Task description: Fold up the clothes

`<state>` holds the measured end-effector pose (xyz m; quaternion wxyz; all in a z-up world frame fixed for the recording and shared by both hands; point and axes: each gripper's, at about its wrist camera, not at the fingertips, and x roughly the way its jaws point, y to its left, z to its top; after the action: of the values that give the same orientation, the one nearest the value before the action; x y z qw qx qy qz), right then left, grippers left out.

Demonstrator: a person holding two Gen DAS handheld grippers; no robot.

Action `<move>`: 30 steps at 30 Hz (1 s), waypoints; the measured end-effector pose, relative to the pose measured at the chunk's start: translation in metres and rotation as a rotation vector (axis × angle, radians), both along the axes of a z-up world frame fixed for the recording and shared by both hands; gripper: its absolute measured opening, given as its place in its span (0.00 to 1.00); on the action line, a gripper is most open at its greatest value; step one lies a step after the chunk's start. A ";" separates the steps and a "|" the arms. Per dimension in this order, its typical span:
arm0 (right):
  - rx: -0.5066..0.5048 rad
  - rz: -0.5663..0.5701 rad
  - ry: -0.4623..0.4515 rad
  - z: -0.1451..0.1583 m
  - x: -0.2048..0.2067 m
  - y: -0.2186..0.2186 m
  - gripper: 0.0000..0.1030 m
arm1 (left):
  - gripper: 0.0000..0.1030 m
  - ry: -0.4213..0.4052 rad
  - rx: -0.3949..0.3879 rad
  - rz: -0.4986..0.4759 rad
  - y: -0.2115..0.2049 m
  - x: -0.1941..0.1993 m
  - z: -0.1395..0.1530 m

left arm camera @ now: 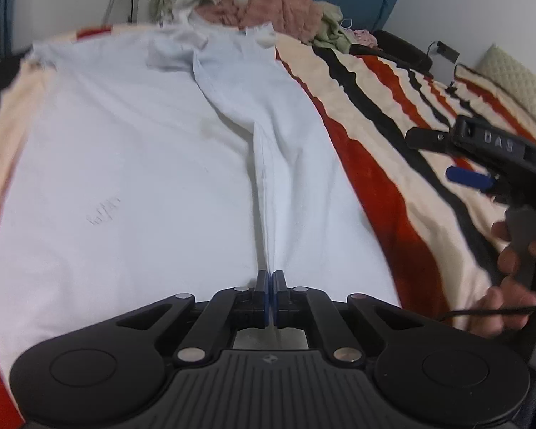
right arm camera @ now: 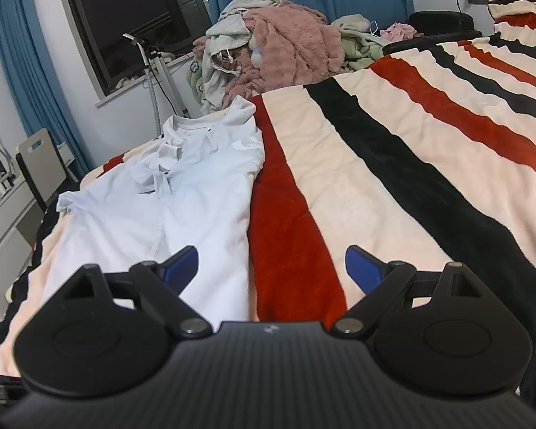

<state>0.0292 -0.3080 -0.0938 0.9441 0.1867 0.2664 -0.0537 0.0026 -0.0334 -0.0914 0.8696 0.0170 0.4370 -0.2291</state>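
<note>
A pale blue shirt (left arm camera: 143, 164) lies spread lengthwise on the striped blanket (left arm camera: 386, 164), collar at the far end. A raised crease runs down its right half into my left gripper (left arm camera: 271, 279), which is shut on that pinch of fabric at the near hem. In the right wrist view the same shirt (right arm camera: 182, 193) lies left of centre. My right gripper (right arm camera: 271, 264) stands open above the shirt's right edge and a red stripe, nothing between its blue pads. The left wrist view shows the right gripper (left arm camera: 482, 164) off to the right, held by a hand.
A heap of pink and grey-green clothes (right arm camera: 278, 46) is piled at the bed's far end. The red, black and cream blanket (right arm camera: 428, 150) stretches to the right. A chair (right arm camera: 39, 164) and a desk stand left of the bed, under a dark window.
</note>
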 end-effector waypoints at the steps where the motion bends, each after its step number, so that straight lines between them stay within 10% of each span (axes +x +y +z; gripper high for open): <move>1: -0.004 0.002 -0.002 0.001 0.000 0.001 0.88 | 0.02 -0.004 0.020 0.001 0.000 -0.003 -0.001; 8: -0.030 0.019 -0.013 0.003 -0.001 0.006 0.88 | 0.08 -0.011 0.036 0.002 -0.002 -0.006 -0.003; 13: -0.032 0.027 -0.043 0.008 -0.006 0.008 0.88 | 0.58 -0.062 0.021 0.013 -0.002 -0.002 0.012; 18: -0.043 0.045 -0.086 0.014 -0.012 0.013 0.88 | 0.82 -0.187 0.030 0.049 -0.003 0.003 0.038; 30: -0.109 0.049 -0.236 0.031 -0.027 0.026 0.88 | 0.94 -0.434 0.047 0.056 -0.021 0.028 0.089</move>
<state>0.0022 -0.2820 -0.0633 0.9786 0.1337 0.1546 -0.0226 0.0308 -0.0547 -0.0019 0.9487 0.0740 0.2450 -0.1859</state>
